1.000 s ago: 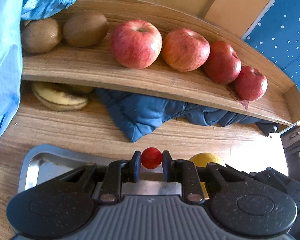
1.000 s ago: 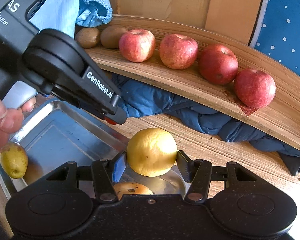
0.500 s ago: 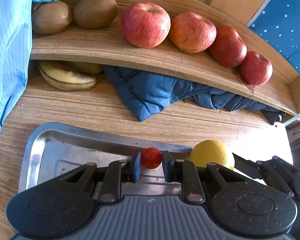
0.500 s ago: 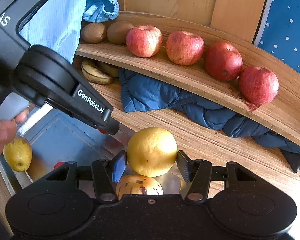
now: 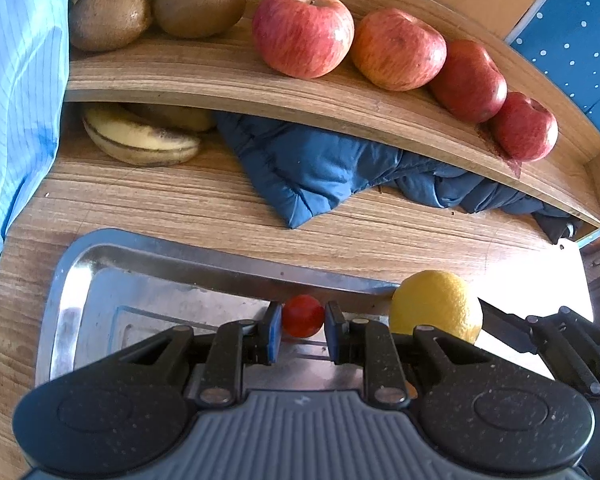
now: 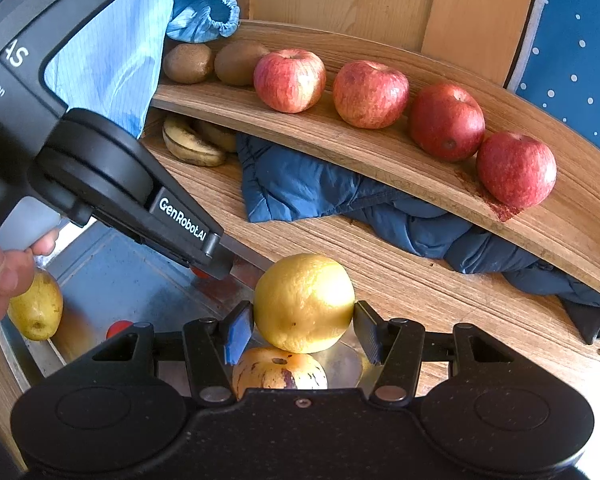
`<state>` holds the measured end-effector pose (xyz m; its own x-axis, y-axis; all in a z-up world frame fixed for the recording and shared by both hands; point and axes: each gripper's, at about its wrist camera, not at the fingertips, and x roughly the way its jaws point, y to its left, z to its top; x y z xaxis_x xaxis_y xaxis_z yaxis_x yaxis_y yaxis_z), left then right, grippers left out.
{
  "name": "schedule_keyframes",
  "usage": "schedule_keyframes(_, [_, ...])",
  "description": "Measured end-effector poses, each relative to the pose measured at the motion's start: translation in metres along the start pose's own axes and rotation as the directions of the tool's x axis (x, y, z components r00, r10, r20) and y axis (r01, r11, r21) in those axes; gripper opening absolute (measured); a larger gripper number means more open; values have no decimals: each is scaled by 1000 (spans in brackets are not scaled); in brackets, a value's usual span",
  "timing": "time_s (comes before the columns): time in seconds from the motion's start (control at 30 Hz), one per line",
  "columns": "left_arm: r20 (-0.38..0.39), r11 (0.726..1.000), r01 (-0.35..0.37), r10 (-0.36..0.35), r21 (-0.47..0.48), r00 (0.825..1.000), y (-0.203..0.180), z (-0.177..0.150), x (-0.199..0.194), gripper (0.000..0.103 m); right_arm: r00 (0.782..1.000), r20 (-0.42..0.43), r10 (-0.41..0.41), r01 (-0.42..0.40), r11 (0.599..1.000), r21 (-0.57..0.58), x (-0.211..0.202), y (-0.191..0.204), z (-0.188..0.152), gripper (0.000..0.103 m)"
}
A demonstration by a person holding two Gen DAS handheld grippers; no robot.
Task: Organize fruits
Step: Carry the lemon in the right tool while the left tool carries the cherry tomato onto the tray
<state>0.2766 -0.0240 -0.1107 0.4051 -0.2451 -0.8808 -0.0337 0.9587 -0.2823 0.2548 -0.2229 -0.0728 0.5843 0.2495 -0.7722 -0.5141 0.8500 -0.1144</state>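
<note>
My left gripper (image 5: 301, 326) is shut on a small red tomato (image 5: 302, 315), held above the metal tray (image 5: 148, 252). My right gripper (image 6: 303, 326) is shut on a yellow orange (image 6: 304, 302), which also shows in the left wrist view as the orange (image 5: 436, 306). The left gripper body (image 6: 112, 176) crosses the right wrist view at the left. On the curved wooden shelf (image 6: 380, 152) stand two kiwis (image 6: 188, 63) and a row of several red apples (image 6: 290, 80). In the tray lie a yellow pear (image 6: 36, 308), a striped melon-like fruit (image 6: 280, 372) and another small red fruit (image 6: 118, 327).
Bananas (image 5: 140, 140) lie under the shelf at the left. A blue padded cloth (image 5: 312, 172) is tucked under the shelf. A light blue sleeve (image 5: 16, 100) hangs at the left. A hand (image 6: 0, 276) grips the left gripper's handle. Bare wooden tabletop (image 5: 380, 236) lies beyond the tray.
Both grippers have risen and pulled back from the shelf with their fruits still held. More of the tray and the striped fruit now show.
</note>
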Motion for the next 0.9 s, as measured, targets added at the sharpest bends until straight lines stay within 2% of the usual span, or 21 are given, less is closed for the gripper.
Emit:
schedule_keyframes(0.47, [-16, 1000, -24, 24, -11, 1000, 4, -2, 4, 24, 998, 9, 58, -57, 997, -43, -1, 14, 2, 58])
schedule_keyframes(0.9, [-20, 999, -43, 43, -12, 999, 7, -5, 2, 25, 998, -2, 69, -69, 997, -41, 0, 18, 1, 61])
